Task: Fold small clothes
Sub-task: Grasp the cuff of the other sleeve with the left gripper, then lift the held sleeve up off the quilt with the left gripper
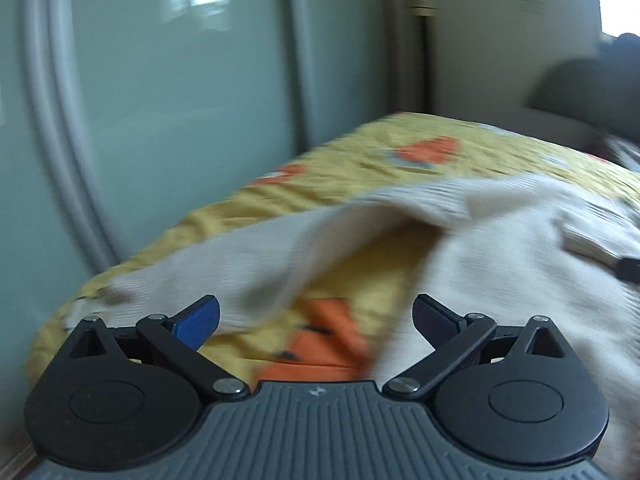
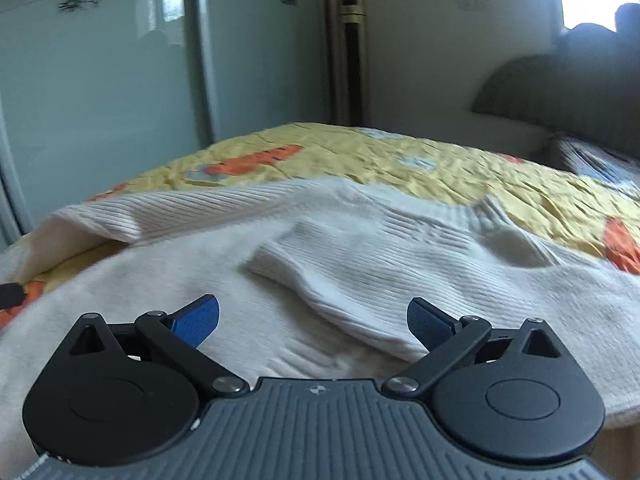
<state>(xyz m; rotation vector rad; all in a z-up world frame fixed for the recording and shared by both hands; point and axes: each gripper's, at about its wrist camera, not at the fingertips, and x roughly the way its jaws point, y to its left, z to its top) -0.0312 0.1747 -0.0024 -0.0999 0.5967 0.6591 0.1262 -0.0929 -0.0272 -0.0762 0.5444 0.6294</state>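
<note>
I am holding my left gripper (image 1: 316, 322) with its jaws spread wide, gripping nothing, low over the bed's yellow quilt (image 1: 360, 160) and its orange patches. The white ribbed sweater (image 1: 500, 248) is lying across the quilt just ahead — one sleeve (image 1: 224, 256) is stretching off to the left, its upper edge arching up so a pocket of quilt is showing beneath. My right gripper (image 2: 313, 320) is also hanging open and empty, hovering over the sweater's body, where the other sleeve (image 2: 332, 280) is lying folded across the chest with its cuff pointing left. Pale green wardrobe doors (image 2: 100, 80) are standing beyond the bed, and a dark headboard (image 2: 560, 96) is rising at the far right — the left view is blurring.
</note>
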